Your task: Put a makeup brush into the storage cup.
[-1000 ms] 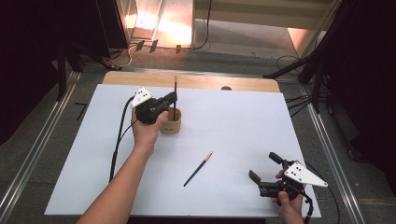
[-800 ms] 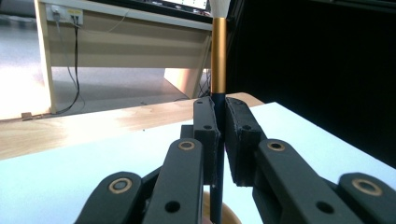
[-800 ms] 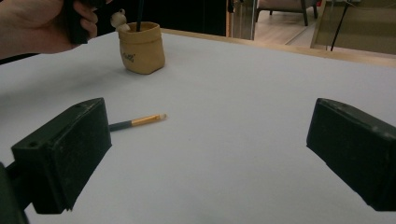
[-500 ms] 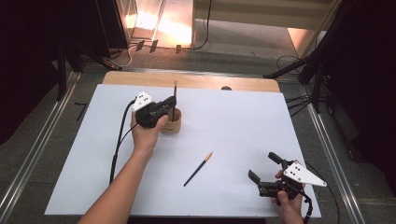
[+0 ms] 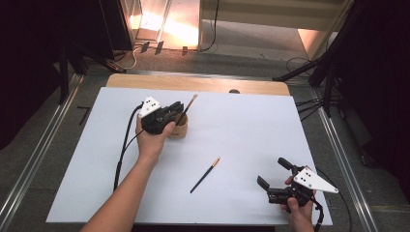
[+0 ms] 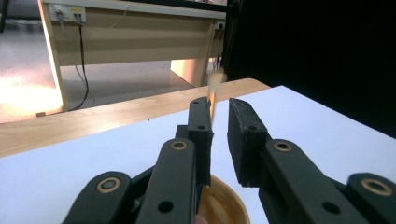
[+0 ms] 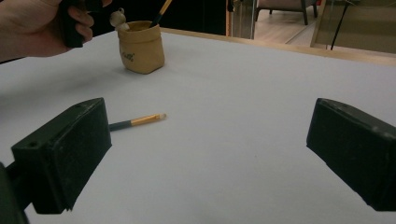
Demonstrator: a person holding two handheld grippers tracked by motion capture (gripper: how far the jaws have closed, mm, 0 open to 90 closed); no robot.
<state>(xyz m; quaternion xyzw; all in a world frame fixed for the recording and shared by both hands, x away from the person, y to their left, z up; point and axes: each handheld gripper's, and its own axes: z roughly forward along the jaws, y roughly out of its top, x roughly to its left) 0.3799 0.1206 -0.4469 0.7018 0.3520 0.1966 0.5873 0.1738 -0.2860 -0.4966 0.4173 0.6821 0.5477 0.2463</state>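
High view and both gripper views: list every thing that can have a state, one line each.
Left gripper: over the cup, jaws just opening, a gap showing, brush between them.
Right gripper: open, nothing between the jaws, low over the table.
Brush in cup: standing tilted, tip up.
Cup: upright on the table.
Second brush: lying flat on the white table, untouched.

A white sheet (image 5: 251, 140) covers a wooden table (image 5: 203, 83) in the middle of the frame. Grey floor (image 5: 251, 41) runs beyond it, with a warm patch of light (image 5: 167, 26) at upper centre. Dark curtains (image 5: 29, 58) fill both upper corners, and metal rails (image 5: 36, 159) flank the table.
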